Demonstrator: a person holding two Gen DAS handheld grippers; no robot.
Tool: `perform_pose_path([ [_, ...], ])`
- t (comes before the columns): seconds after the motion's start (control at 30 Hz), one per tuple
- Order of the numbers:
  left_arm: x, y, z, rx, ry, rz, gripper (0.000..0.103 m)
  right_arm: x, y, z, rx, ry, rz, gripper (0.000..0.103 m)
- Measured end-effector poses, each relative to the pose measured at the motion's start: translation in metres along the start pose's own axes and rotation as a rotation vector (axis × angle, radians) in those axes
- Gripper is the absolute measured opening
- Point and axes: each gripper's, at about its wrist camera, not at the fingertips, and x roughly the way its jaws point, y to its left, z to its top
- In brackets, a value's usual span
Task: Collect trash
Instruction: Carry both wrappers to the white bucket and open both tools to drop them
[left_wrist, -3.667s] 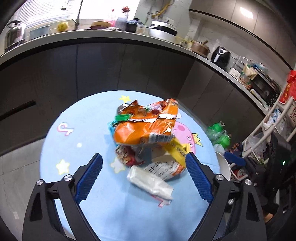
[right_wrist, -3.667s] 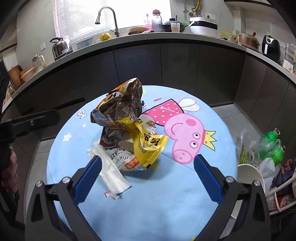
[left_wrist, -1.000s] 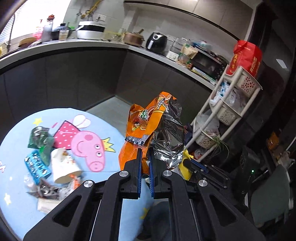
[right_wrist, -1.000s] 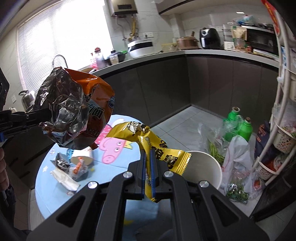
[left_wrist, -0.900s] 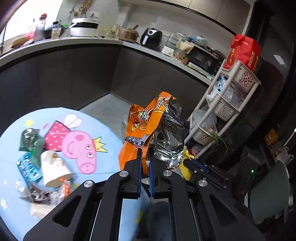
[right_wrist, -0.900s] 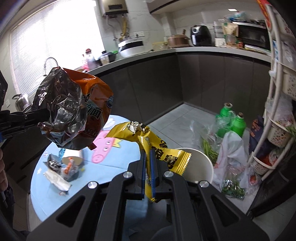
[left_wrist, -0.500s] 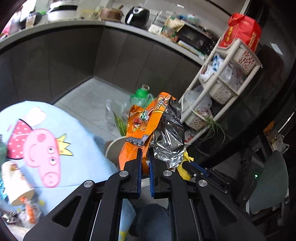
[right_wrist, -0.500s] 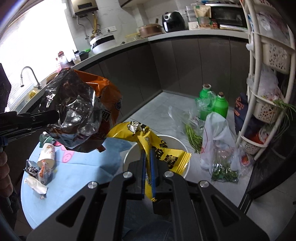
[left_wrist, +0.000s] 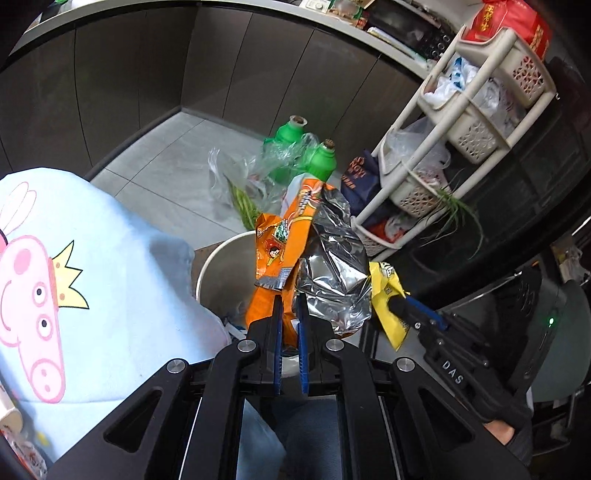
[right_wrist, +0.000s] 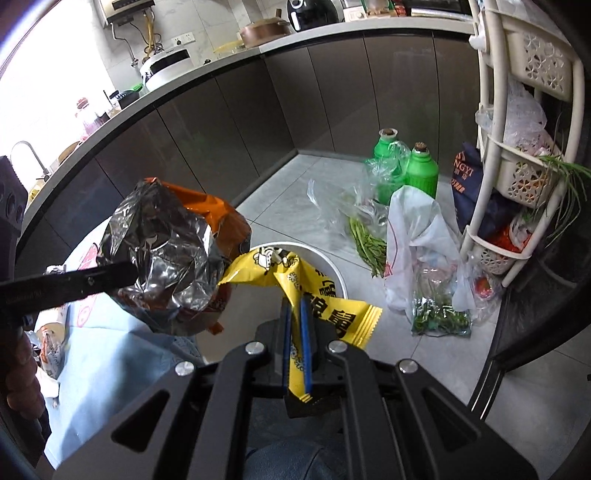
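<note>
The left gripper (left_wrist: 289, 314) is clenched on an orange foil-lined snack bag (left_wrist: 295, 254), and the right gripper (right_wrist: 295, 321) is clamped on a yellow wrapper (right_wrist: 295, 273). Each pair of jaws stands almost together, with only the thin film between the pads.

What the coming move turns on is the white bin (right_wrist: 338, 275) standing on the floor just off the edge of the table with the blue cartoon cloth (left_wrist: 110, 277). Its open mouth lies below and just ahead of both grippers. Seen from the left wrist, the snack bag stands up from the jaws over the bin's near rim; seen from the right, the yellow wrapper's long axis runs across the opening. The left gripper looks the nearer to the mouth, though the fisheye bend makes that hard to judge.

Count: two grippers, two pieces of trash held, one bin. Two green bottles (right_wrist: 421, 173) stand beyond it, and at least one paper cup (right_wrist: 51, 343) lies on the cloth.
</note>
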Motion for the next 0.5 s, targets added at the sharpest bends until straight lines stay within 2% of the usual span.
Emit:
perform_pose_path([
  [0.13, 0.009, 0.003, 0.001, 0.001, 0.005, 0.017, 0.007, 0.016, 0.001, 0.002, 0.001, 0.018, 0.015, 0.007],
  [0.2, 0.012, 0.004, 0.001, 0.006, 0.003, 0.029, 0.018, 0.024, 0.002, 0.003, 0.000, 0.024, 0.019, 0.007],
  [0.23, 0.012, 0.003, 0.002, 0.006, -0.001, 0.035, 0.031, 0.027, 0.002, 0.003, -0.001, 0.027, 0.021, 0.007],
  [0.27, 0.013, 0.002, 0.002, 0.006, -0.007, 0.038, 0.038, 0.029, 0.003, 0.003, 0.000, 0.029, 0.022, 0.007],
  [0.5, 0.013, 0.001, 0.007, 0.013, -0.023, 0.052, 0.041, 0.039, -0.002, 0.002, 0.013, 0.042, 0.016, 0.007],
])
